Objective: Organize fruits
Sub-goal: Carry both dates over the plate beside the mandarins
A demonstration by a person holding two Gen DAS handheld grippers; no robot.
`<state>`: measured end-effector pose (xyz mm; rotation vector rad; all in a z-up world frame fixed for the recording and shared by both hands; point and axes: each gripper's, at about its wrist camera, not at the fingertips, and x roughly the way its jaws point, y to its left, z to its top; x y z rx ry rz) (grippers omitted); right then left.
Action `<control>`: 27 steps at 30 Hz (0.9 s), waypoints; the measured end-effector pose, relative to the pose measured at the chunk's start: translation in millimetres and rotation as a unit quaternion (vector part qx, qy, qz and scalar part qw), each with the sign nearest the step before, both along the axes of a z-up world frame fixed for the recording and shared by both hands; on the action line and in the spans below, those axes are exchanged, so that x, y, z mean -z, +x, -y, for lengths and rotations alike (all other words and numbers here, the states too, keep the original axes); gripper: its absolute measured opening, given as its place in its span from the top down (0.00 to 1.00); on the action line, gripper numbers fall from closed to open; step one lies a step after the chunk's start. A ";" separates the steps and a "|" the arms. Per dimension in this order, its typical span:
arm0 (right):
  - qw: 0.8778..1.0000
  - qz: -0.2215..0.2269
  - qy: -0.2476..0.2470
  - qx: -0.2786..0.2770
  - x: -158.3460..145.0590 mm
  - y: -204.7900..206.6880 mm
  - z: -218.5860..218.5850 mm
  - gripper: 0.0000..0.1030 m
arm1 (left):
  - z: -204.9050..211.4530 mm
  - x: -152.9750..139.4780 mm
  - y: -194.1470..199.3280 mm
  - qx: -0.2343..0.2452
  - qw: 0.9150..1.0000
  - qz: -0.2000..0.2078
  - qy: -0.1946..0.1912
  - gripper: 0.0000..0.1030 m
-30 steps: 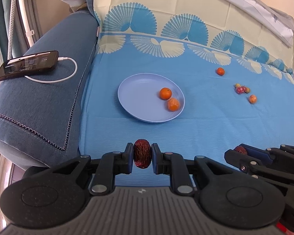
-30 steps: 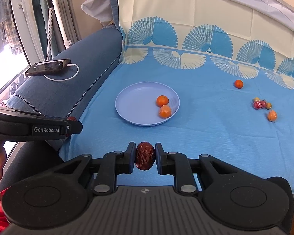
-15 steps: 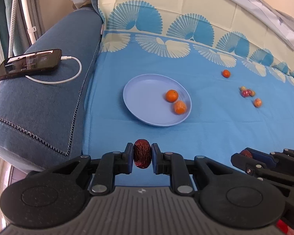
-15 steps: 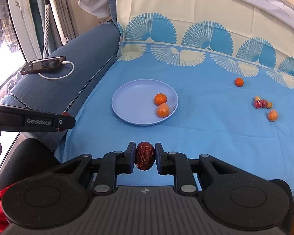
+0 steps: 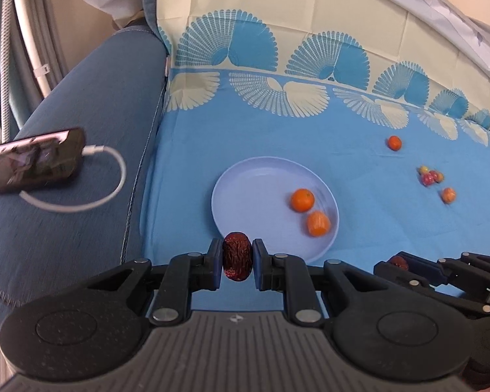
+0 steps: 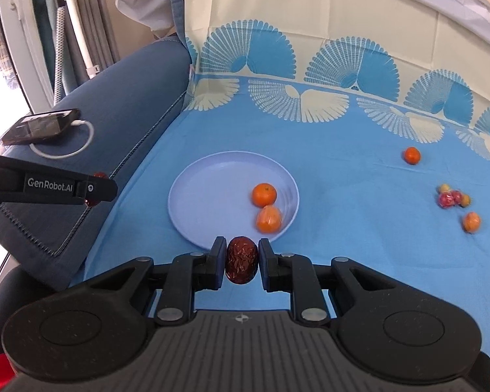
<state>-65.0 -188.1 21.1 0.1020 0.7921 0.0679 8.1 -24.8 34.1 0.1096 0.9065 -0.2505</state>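
My left gripper (image 5: pixel 237 257) is shut on a wrinkled dark red date (image 5: pixel 237 254), just short of the near rim of a pale blue plate (image 5: pixel 245 192). Two oranges (image 5: pixel 302 200) lie on the plate's right side. My right gripper (image 6: pixel 242 259) is shut on a second red date (image 6: pixel 241 259) at the near rim of the same plate (image 6: pixel 205 196). In the right wrist view the left gripper (image 6: pixel 96 189) comes in from the left edge. More fruit lies on the blue cloth at right: an orange (image 6: pixel 412 155), a small cluster of red and yellow fruits (image 6: pixel 452 198), another orange (image 6: pixel 471 221).
A blue sofa armrest (image 5: pixel 81 124) runs along the left, with a phone (image 5: pixel 32 160) and its white charging cable (image 5: pixel 91 192) on it. The patterned blue and cream cloth (image 6: pixel 343 170) covers the seat and backrest. A window and curtains stand at far left.
Both grippers have moved forward toward the plate, each keeping its date; the plate and fruits now look closer and larger in both views.
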 end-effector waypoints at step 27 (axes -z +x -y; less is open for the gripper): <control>0.999 -0.051 0.004 -0.014 94.1 126.3 11.1 0.78 | 54.0 119.6 130.8 0.033 0.994 -0.076 0.065 0.80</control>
